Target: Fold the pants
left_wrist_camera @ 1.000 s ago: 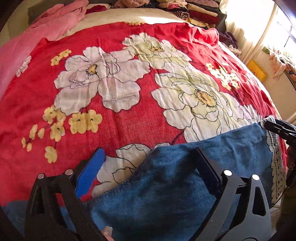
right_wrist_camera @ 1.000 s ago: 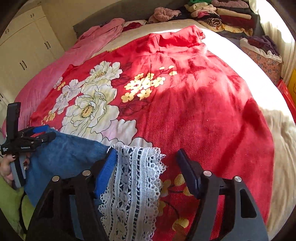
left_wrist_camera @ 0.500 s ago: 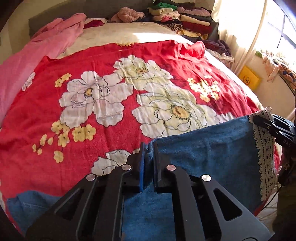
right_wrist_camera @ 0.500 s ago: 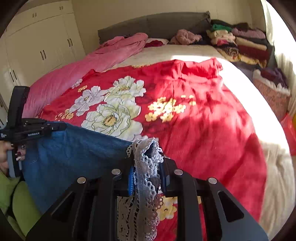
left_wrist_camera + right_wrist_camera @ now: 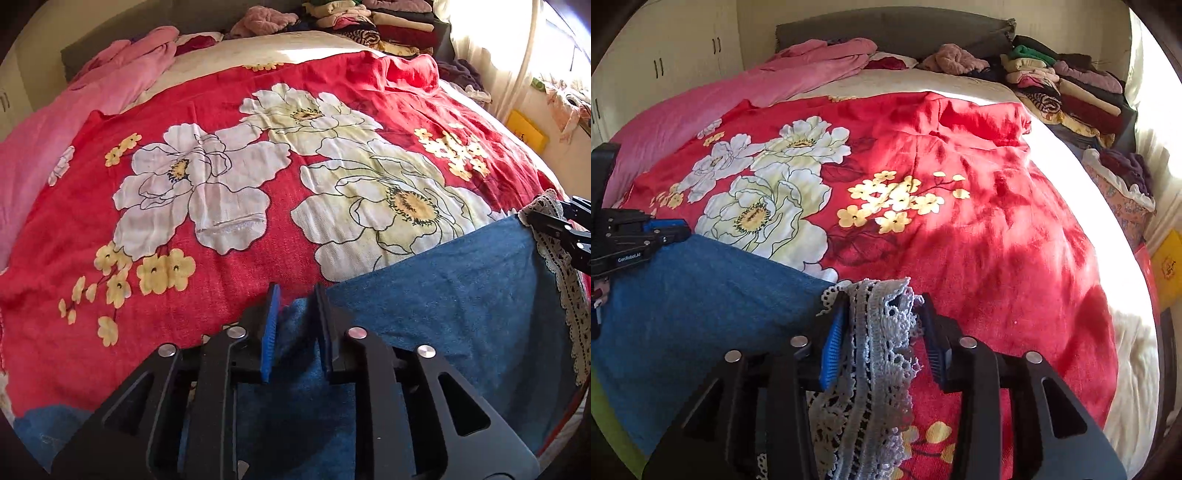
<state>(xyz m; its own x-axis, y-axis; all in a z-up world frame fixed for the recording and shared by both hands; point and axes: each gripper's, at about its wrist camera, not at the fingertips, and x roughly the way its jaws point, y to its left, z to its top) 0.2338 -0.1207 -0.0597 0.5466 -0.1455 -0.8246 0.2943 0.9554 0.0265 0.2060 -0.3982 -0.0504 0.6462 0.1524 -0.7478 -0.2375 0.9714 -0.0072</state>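
Red floral bedspread (image 5: 979, 236), pants (image 5: 701, 295) lying crosswise — lace hem (image 5: 875, 332) rightward

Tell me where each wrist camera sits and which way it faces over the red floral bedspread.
Left wrist: rides the left gripper at the near edge of the red floral bedspread, facing the grey headboard; its fingers straddle the blue denim pants; the right gripper shows far right.
Right wrist: rides the right gripper, facing likewise; its fingers straddle the white lace trim; the left gripper shows far left.
Shared: bedspread, pants, both grippers.
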